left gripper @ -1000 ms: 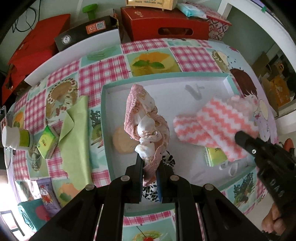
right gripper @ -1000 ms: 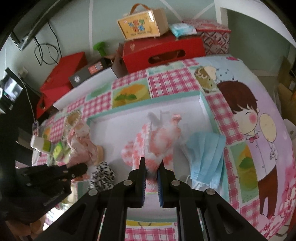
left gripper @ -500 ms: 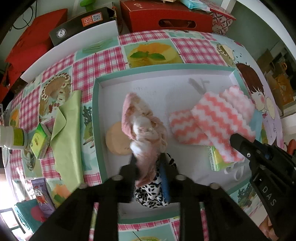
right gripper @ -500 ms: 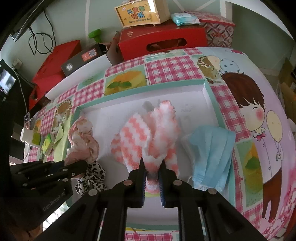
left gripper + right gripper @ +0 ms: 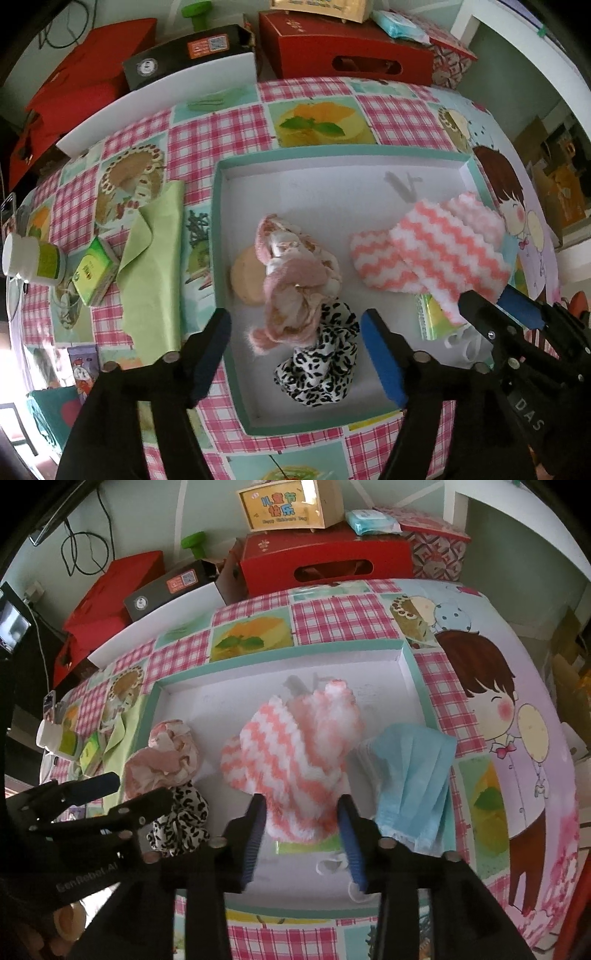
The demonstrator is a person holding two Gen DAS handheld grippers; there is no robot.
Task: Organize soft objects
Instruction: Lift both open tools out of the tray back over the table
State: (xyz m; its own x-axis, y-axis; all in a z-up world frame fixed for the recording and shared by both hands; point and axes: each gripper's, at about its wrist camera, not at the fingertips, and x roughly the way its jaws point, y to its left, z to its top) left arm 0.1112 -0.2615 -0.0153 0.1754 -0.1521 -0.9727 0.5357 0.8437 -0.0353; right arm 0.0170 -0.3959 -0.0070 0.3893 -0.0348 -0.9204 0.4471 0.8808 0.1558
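Note:
A shallow teal-rimmed tray [image 5: 332, 152] [image 5: 280, 659] lies on the patterned tablecloth. In it lie a pink crumpled cloth [image 5: 295, 284] [image 5: 162, 760], a leopard-print cloth [image 5: 321, 365] [image 5: 181, 819], a pink-and-white zigzag cloth [image 5: 436, 251] [image 5: 295, 753] and a tan round pad [image 5: 245, 275]. My left gripper [image 5: 295, 354] is open and empty just above the pink cloth. My right gripper [image 5: 301, 834] is open, its jaws either side of the zigzag cloth's near edge. A blue face mask [image 5: 413, 775] hangs over the tray's right rim.
A green cloth [image 5: 155, 266], a small green box [image 5: 94, 277] and a white jar [image 5: 29, 258] lie left of the tray. Red boxes [image 5: 343, 55] and a dark box [image 5: 184, 62] stand behind the table. A green packet [image 5: 432, 317] lies under the zigzag cloth.
Both grippers have opened. The left let go of the pink cloth, which dropped onto the leopard cloth. The right let go of the zigzag cloth, which settled in the tray.

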